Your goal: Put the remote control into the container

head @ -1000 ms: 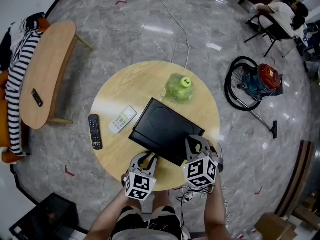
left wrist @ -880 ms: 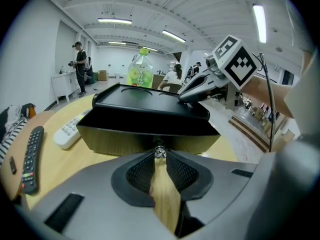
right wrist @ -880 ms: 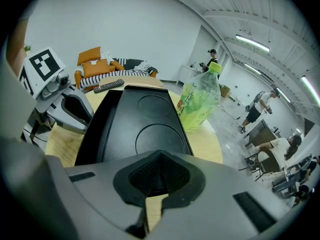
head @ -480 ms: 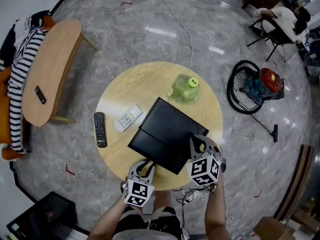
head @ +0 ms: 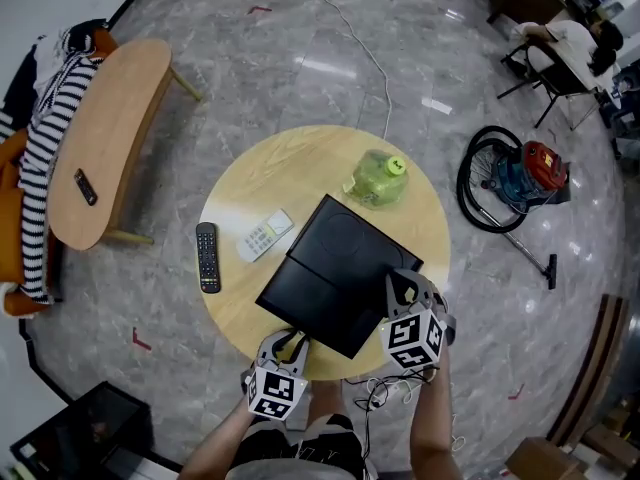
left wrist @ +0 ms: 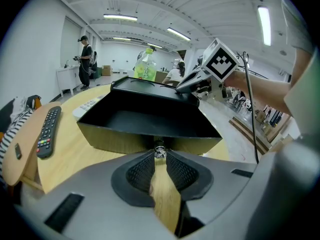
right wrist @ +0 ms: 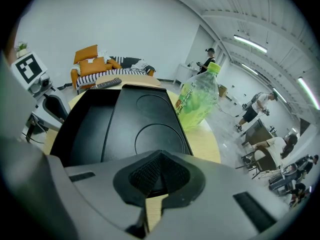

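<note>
The black container [head: 318, 296] stands open just ahead of the left gripper [head: 291, 342], its lid [head: 352, 236] folded flat beyond it and its near right edge pinched in the right gripper [head: 402, 290]. A white remote [head: 264, 235] and a black remote [head: 207, 257] lie flat, ahead-left of the left gripper.

Open lab-like hall, marble floor [head: 300, 48], ceiling strip lights [left wrist: 120, 17], vacuum cleaner [head: 530, 168], orange sofa [right wrist: 92, 59]

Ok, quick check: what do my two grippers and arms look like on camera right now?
Both the left gripper and right gripper have grey moulded bodies, dark cross-hatched pads, and a white cube with black square markers. A thin black cable hangs from the right one. No sleeves show.
</note>
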A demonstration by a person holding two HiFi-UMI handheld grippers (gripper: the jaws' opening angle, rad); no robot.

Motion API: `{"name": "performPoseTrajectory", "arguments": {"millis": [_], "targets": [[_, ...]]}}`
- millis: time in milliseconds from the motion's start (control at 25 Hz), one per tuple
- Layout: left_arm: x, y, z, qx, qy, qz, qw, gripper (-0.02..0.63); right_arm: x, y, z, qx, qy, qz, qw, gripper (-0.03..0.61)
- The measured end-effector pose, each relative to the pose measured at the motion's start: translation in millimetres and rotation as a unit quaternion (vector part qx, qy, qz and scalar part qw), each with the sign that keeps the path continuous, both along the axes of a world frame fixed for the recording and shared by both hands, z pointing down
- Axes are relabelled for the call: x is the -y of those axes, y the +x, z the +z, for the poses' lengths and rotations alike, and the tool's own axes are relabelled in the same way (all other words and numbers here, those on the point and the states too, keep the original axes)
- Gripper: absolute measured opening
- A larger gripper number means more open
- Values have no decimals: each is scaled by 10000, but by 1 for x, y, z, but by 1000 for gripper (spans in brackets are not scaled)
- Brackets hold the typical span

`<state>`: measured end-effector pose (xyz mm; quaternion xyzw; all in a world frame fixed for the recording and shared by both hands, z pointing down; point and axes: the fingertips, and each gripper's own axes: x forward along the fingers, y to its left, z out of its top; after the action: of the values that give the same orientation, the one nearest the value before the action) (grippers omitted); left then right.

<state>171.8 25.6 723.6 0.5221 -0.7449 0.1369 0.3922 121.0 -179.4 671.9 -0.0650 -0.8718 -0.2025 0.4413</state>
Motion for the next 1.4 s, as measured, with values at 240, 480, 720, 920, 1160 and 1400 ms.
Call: {"name": "performPoseTrajectory", "arguments": {"millis": [240, 480, 720, 920, 1160, 1400], "targets": [[-4, 4, 0, -36, 29, -89, 10000, 77, 0, 0, 0, 14, 12, 25, 10000, 8], [-3, 5, 6, 13, -42, 18, 10000, 77, 0, 0, 0, 0, 32, 2, 10000, 8], [-1, 8, 4, -55, -21, 147, 9999, 78, -1, 0, 0, 0, 13, -4, 10000, 8], [4, 13, -6, -220, 294, 242, 9990, 223, 0, 0, 0, -5, 18, -5, 10000, 8], [2, 9, -9, -103, 193, 145, 9997, 267, 0, 0, 1, -10, 23, 2, 10000, 8], [-9, 14, -15, -124, 162, 125, 9997, 262, 0, 1, 1, -14, 39, 7, 10000, 8]]}}
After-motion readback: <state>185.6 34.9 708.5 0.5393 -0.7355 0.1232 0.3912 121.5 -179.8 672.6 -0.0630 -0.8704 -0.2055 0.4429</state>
